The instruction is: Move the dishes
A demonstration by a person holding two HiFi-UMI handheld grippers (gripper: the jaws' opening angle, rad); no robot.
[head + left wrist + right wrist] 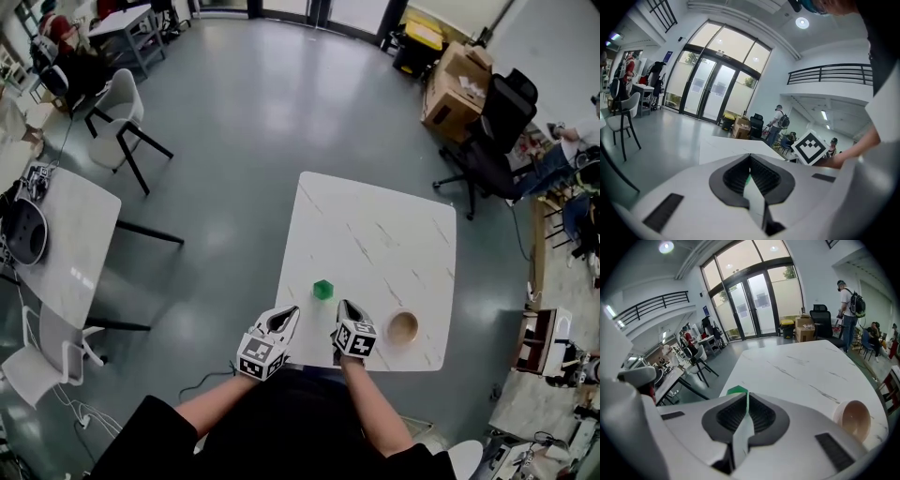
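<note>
A small tan bowl (403, 327) stands on the white marble table (375, 234) near its front right corner; the right gripper view shows the bowl (855, 417) upright at the lower right. A green cube (323, 290) sits near the front edge, left of the bowl. My right gripper (346, 307) hovers between cube and bowl, jaws shut and empty; along its jaws (746, 394) the cube (737, 390) peeks out just beyond. My left gripper (289, 312) hangs at the table's front left edge, also shut with nothing held (750, 157).
A second white table (66, 244) with a dark round object stands to the left, with white chairs (122, 112) near it. A cardboard box (457, 84) and a black office chair (492, 131) stand behind the table's far right corner. People sit at the right.
</note>
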